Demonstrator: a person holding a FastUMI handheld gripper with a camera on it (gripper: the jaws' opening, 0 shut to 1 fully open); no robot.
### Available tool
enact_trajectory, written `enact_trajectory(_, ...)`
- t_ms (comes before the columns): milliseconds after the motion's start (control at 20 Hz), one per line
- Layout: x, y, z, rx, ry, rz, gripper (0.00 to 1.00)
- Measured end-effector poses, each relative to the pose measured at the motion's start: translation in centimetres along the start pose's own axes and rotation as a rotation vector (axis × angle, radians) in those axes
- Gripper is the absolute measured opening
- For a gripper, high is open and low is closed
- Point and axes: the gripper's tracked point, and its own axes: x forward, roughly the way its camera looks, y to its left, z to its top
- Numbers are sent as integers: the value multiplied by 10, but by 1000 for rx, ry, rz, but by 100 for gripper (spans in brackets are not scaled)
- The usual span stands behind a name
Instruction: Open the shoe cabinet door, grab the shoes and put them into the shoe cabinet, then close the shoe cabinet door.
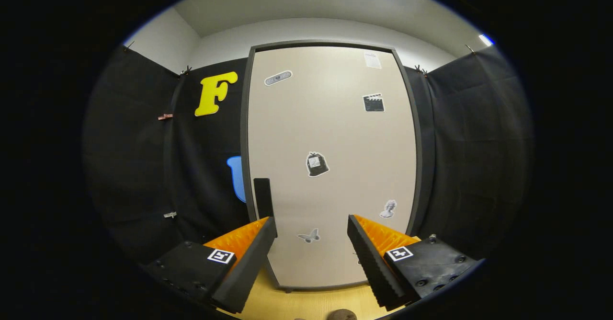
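Beyond the tool [311, 234] (fingers spread apart), the shoe cabinet door [330, 166] stands upright, closed.

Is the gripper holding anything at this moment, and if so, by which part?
Nothing is held. The gripper is open, its fingers spread apart with only air between them, facing the closed beige shoe cabinet door with stickers. Its black vertical handle lies just beyond the left finger, untouched.

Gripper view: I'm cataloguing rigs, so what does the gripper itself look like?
The gripper has two wedge-shaped fingers with ribbed inner faces. Each sits on a dark block with visible screws, topped by a small square black-and-white marker tag. No cables are visible.
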Motion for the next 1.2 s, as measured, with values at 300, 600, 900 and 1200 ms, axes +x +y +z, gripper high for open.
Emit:
enact_trajectory(300,37,43,-15,16,15,35,99)
enact_trajectory(600,78,63,-30,9,14,20,99)
enact_trajectory(900,113,57,-51,8,62,-23,93)
enact_trajectory(1200,131,60,-59,21,74,-21,75)
